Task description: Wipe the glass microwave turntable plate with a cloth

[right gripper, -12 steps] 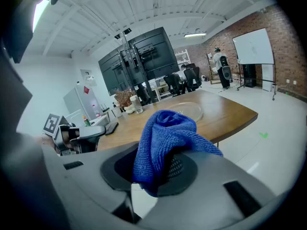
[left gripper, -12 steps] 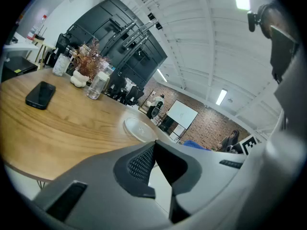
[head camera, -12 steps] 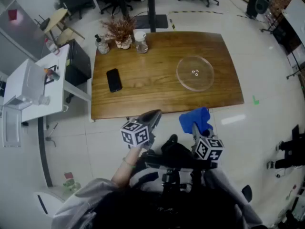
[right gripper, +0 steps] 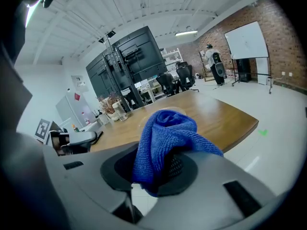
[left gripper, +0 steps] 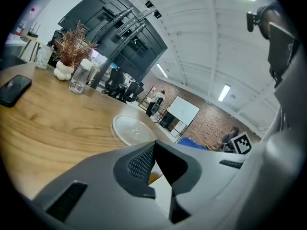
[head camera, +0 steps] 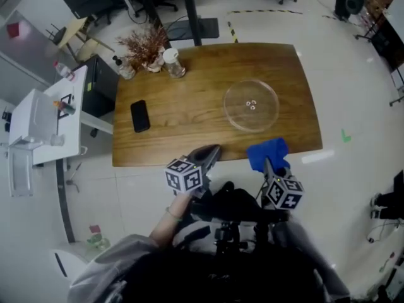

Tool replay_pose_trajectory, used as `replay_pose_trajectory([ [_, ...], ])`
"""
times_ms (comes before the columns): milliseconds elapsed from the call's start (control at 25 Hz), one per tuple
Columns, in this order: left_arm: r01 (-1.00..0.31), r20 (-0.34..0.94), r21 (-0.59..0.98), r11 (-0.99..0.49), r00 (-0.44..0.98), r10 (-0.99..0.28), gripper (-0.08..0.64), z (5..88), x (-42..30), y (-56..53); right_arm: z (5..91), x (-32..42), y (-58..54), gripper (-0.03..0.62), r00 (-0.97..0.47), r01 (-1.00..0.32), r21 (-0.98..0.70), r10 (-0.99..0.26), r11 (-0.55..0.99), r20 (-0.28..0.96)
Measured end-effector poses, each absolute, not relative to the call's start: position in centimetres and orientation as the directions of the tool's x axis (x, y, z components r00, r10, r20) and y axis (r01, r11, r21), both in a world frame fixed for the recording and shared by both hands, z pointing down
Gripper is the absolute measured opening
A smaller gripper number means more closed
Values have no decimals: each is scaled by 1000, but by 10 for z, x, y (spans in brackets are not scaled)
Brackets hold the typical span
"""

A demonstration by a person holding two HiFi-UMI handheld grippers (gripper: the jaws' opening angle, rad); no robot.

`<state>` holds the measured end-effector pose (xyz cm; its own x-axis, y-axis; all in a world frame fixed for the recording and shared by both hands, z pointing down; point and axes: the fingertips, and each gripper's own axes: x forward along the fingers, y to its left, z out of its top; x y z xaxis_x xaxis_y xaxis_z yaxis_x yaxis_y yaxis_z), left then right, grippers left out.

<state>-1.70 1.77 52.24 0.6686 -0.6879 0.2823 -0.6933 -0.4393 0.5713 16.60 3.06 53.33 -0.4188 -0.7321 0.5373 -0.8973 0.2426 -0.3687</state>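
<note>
Left gripper (head camera: 213,149) closed (fingers (left gripper: 139,164) touching), right gripper (head camera: 269,163) clamping cloth (head camera: 261,150).

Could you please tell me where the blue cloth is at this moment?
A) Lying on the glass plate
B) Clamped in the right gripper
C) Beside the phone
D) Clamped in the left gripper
B: the right gripper has its jaws shut on the cloth, which bunches up out of them, and the head view shows it held at the table's near edge, short of the plate.
</note>
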Motion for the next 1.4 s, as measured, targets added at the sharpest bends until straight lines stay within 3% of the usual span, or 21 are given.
replay_pose_trajectory([
  [360, -725, 381, 546, -420, 662, -646, 5, 545, -17, -16, 556, 173, 19, 80, -422, -882, -433, -723, 188, 546],
  [800, -696, 494, 552, -459, 717, -492, 9, 598, 1, -87, 542, 223, -17, 80, -243, -910, -415, -800, -8, 548],
  [1000, -705, 540, 553, -443, 709, -455, 9, 618, -5, -108, 544, 213, -28, 80, -240, -914, -405, -787, -13, 568],
  [1120, -694, 563, 570, -440, 720, -406, 72, 627, -1, -115, 541, 211, -35, 80, -234, -921, -388, -780, -13, 581],
  [1400, -722, 615, 580, -377, 692, -378, 48, 635, -1, -131, 536, 199, -69, 80, -247, -930, -367, -771, 19, 587],
])
